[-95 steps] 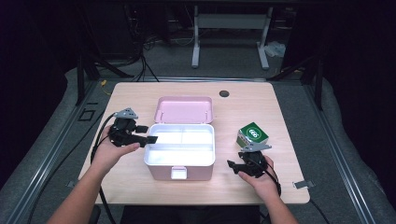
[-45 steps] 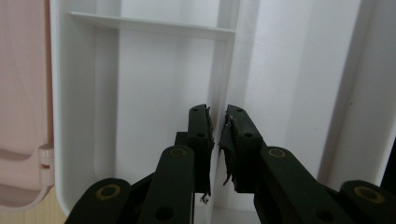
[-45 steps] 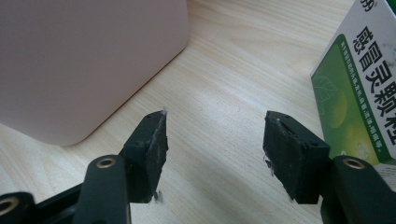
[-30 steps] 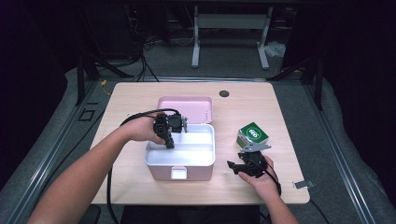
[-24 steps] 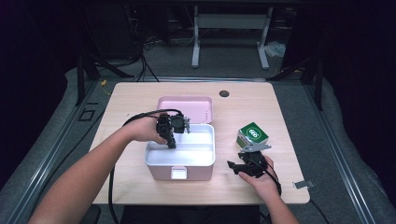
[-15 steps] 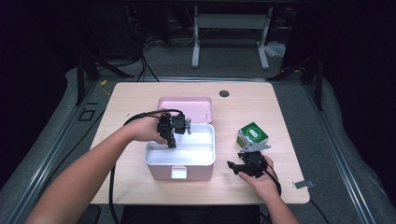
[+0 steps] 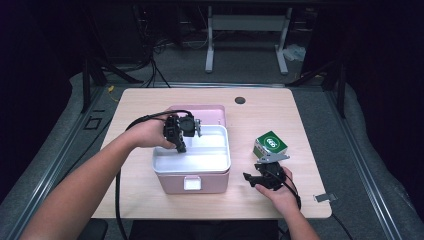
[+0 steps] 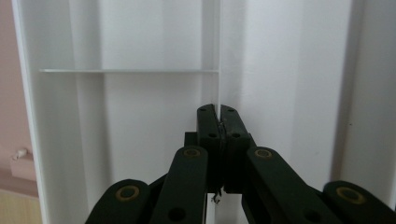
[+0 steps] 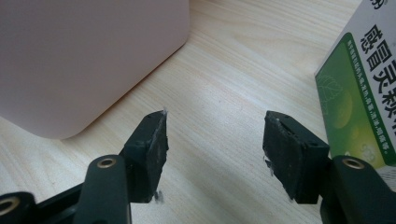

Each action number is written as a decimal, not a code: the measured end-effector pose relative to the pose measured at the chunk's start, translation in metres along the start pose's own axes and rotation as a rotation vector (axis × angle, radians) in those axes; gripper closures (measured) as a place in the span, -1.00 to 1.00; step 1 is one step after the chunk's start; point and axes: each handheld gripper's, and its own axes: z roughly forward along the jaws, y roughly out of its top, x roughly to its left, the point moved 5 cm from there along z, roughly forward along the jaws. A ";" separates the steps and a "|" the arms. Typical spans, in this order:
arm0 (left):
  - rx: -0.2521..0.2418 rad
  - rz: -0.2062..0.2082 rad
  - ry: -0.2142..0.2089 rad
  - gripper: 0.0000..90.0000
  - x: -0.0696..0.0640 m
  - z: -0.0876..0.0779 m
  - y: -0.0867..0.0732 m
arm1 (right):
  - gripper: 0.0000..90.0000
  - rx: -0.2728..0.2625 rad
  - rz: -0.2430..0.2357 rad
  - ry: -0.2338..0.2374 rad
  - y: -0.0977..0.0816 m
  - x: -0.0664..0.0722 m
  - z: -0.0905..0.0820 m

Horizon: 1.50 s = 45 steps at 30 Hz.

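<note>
Left gripper point(image 8: 218, 122) pinched shut on white tray divider point(image 8: 218, 56) inside pink box point(image 7: 192, 181), table centre — lifting tray out. Right gripper point(image 9: 212, 154) half open, empty; green carton point(image 7: 270, 145) at its 12 o'clock. Next: straight lift clear of box.

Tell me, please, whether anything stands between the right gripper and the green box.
Nothing visible does: only bare table lies between the open right gripper and the green box beside it.

One pink box point(image 7: 192, 175), one white tray point(image 7: 212, 160) and one green-and-white carton point(image 7: 270, 145) sat on one desk point(image 7: 280, 110).
</note>
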 end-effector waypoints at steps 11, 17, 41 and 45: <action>-0.054 -0.123 0.009 0.98 0.003 -0.018 -0.058 | -0.12 -0.002 0.000 -0.003 0.000 -0.001 0.000; -0.095 -0.325 0.040 0.98 0.016 -0.032 -0.127 | -0.12 0.000 0.002 -0.003 0.000 -0.001 0.000; -0.076 -0.841 0.032 0.98 0.025 0.068 -0.236 | -0.12 0.006 0.003 -0.002 0.000 0.001 0.002; -0.073 -0.847 0.018 0.98 0.022 0.092 -0.233 | -0.12 0.004 -0.002 -0.008 0.000 0.000 0.001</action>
